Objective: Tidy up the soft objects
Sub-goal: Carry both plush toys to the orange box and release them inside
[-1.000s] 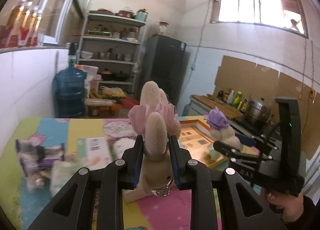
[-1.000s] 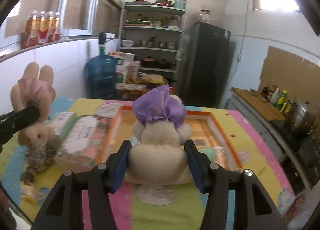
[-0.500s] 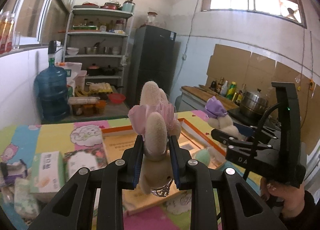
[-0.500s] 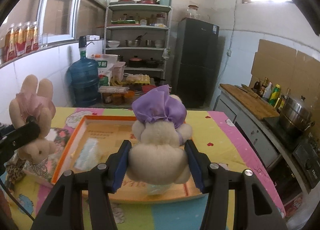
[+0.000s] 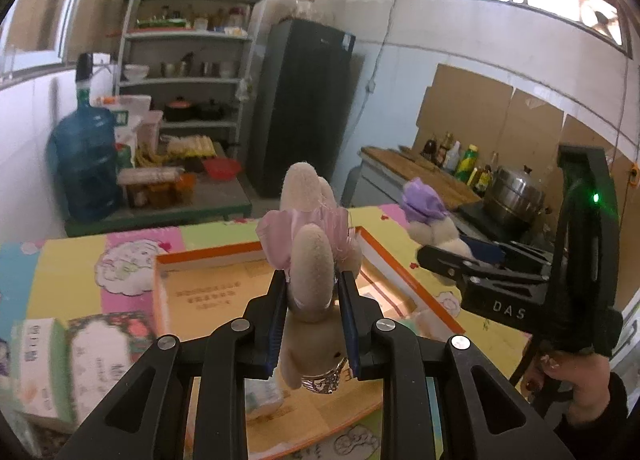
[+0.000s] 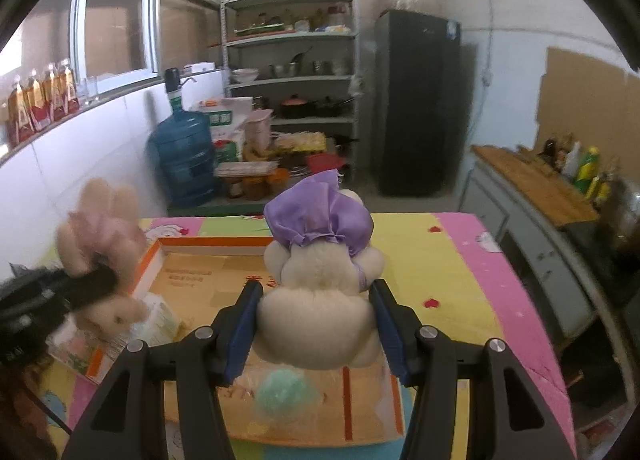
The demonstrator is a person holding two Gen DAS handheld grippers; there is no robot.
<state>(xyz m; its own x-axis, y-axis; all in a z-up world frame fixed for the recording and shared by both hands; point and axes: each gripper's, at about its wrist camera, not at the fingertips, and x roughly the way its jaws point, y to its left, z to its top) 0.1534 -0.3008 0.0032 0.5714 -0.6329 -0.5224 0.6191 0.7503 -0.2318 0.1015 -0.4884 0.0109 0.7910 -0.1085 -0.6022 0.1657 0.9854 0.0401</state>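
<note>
The pink-bow bunny sits at the centre of the left wrist view, clamped between the narrow pads of the left gripper, ears up and a silvery band at its lower end. It hangs over the near part of the orange-rimmed tray. In the right wrist view the same bunny shows blurred at the left edge, over the tray's left rim.

The purple-bow bunny fills the centre of the right wrist view, its round white body squeezed between the pads of the right gripper, which stand at a middling width. It is held above the tray, and a pale green ball lies in the tray just under it. In the left wrist view this bunny appears at the right, beyond the tray's right rim, with the right gripper's black frame and a hand on its grip at the lower right.

The tray rests on a table covered with a cloth in yellow, pink and green patches. At the lower left of the left wrist view lies a tissue pack, beside the tray.

Behind the table stand a blue water jug, a grey shelf rack and a dark fridge. A steel pot sits at the right of the left wrist view.
</note>
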